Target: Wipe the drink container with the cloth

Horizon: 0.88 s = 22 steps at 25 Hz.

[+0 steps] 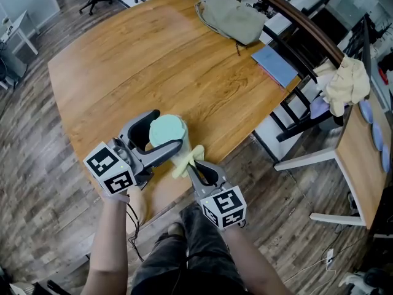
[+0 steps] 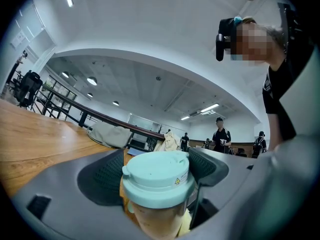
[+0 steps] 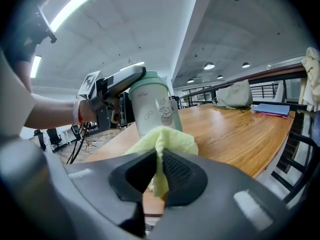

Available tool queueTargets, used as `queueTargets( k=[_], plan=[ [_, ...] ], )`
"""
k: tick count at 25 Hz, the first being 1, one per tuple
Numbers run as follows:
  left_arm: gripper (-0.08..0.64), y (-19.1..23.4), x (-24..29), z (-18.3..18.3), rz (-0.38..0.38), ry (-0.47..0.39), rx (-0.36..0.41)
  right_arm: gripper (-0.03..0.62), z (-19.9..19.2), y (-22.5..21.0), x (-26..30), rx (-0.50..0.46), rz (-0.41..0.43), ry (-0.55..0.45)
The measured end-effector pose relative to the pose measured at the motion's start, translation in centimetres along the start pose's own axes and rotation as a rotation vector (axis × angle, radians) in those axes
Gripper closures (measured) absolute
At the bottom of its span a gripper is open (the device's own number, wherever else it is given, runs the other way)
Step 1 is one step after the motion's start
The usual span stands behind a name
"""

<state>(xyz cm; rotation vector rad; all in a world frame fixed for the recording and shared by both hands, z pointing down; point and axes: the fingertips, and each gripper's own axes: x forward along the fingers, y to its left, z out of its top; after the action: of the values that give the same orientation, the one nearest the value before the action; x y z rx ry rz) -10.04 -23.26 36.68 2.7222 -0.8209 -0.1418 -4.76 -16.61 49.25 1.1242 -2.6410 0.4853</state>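
drink container [image 3: 152, 106], mint-lidded, clamped near its top between the jaws of the left tool [image 2: 159, 171]; yellow cloth [image 3: 162, 139] pinched tight in the closed right tool [image 3: 159, 171], bunched just beside the container's lower side, at the near edge of the wooden tabletop [image 1: 153, 60].

Wood table [image 1: 153, 60]: visible grain, smooth, low sheen. At the table's near edge, drink container [image 2: 156, 184] has a matt mint plastic lid and smooth pale body; cloth [image 3: 162, 139] beside it soft, nubbly weave. Shell of right gripper [image 3: 158, 170] matt grey plastic, pads [image 3: 177, 170] black, dimpled.
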Motion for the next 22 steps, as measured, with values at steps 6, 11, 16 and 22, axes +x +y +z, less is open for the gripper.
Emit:
queueTargets(
  k=[6,11,16,22],
  plan=[
    [0.158,-1.8,0.1,-0.4,-0.065,0.019,0.081,0.549,2.3,-0.4,-1.7,-0.027,0.006,-0.062],
    [0.158,-4.0,0.4,-1.3,-0.167,0.062,0.154,0.549,5.1,0.0,-3.4,-0.145,0.045,-0.11],
    [0.158,-5.7,0.9,-1.9,-0.179,0.104,0.235,0.549,5.3,-0.1,-4.3,-0.192,0.055,-0.091],
    [0.158,-6.4,1.0,-1.9,-0.107,0.108,0.257,0.549,5.3,-0.5,-4.5,-0.19,0.064,-0.074]
  ],
)
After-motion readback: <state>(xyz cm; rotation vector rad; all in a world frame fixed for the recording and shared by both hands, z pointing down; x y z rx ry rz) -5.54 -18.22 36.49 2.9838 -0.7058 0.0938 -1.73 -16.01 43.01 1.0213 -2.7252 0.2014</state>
